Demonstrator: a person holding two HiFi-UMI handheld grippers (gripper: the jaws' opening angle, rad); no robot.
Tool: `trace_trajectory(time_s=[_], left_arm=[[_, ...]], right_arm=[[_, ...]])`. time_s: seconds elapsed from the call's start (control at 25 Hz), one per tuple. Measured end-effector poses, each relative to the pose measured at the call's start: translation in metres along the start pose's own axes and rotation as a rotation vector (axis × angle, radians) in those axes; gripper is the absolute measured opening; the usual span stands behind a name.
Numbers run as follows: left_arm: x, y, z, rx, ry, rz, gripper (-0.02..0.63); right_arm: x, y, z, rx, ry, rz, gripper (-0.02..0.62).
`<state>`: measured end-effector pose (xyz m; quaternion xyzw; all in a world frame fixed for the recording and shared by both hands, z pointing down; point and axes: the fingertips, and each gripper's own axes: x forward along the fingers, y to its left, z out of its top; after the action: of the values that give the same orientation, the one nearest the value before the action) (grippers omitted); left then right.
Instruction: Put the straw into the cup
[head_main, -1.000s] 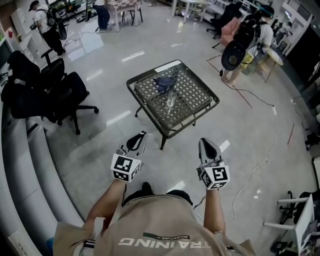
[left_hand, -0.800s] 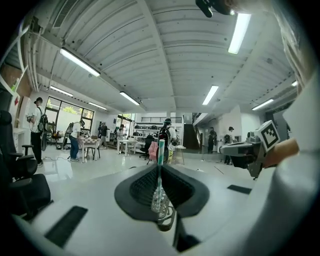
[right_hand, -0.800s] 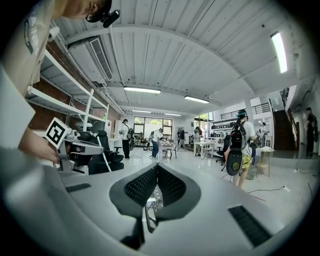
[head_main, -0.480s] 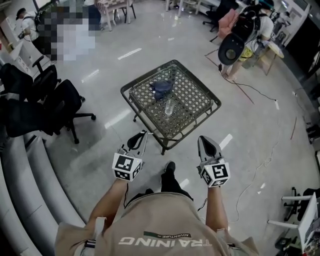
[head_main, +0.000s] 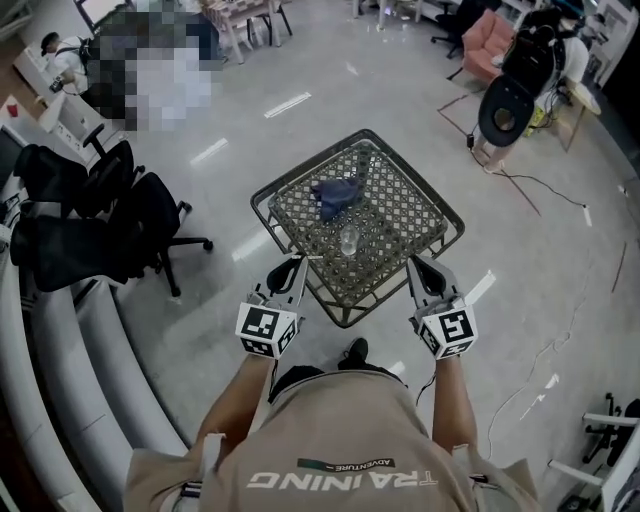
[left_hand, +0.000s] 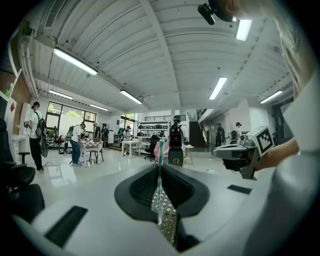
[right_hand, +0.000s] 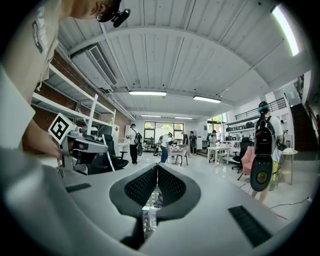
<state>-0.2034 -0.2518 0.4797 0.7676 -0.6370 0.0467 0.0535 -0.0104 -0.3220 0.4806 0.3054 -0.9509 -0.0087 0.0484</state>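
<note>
A clear cup (head_main: 348, 240) stands upright near the front of the lattice-topped table (head_main: 400, 190). My left gripper (head_main: 294, 266) hangs just before the table's near-left edge, shut on a thin white and green straw (left_hand: 159, 172). In the left gripper view the straw stands up between the jaws, its tip past them. My right gripper (head_main: 415, 266) is at the near-right edge, shut with nothing in it. Low in the right gripper view, the cup (right_hand: 148, 215) shows under the jaws (right_hand: 157, 172). The cup lies between the two grippers, a little beyond them.
A crumpled blue cloth (head_main: 334, 194) lies on the table behind the cup. Black office chairs (head_main: 120, 225) stand at the left. A person with a backpack and a round black case (head_main: 510, 100) is at the far right, and cables (head_main: 545, 185) trail over the floor.
The person has stepped toward the table. Both grippers, earlier well short of it, now hang at its near edge with the cup close ahead. Both stay shut.
</note>
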Motion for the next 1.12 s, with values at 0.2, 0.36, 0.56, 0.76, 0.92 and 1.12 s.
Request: trace_trajectory(time_s=[0.2,0.36,0.56,0.76,0.92,1.12], left_arm=[[0.018,0.022,-0.007,-0.008,0.007,-0.007,0.035],[0.053,-0.008,-0.008,-0.004,0.043,-0.042,0.035],[0.094,-0.010,-0.006,0.008,0.042,-0.135,0.035],[0.124,-0.002,-0.007,0.026,0.040,-0.253,0.035],[0.145,0.005,-0.016,0.019,0.074,-0.318,0.035],[0.167,0.008,-0.037,0.033,0.125,-0.368,0.035]], right_arm=[[0.042,0.003,-0.007,-0.025,0.019,0.035,0.017],[0.030,-0.027,-0.010,0.000,0.024,0.035,0.017],[0.046,-0.049,-0.007,-0.012,0.031,-0.024,0.017],[0.061,-0.053,-0.006,-0.015,0.049,-0.108,0.017],[0.072,-0.058,-0.007,-0.002,0.077,-0.157,0.017],[0.081,-0.062,-0.017,-0.003,0.106,-0.168,0.017]])
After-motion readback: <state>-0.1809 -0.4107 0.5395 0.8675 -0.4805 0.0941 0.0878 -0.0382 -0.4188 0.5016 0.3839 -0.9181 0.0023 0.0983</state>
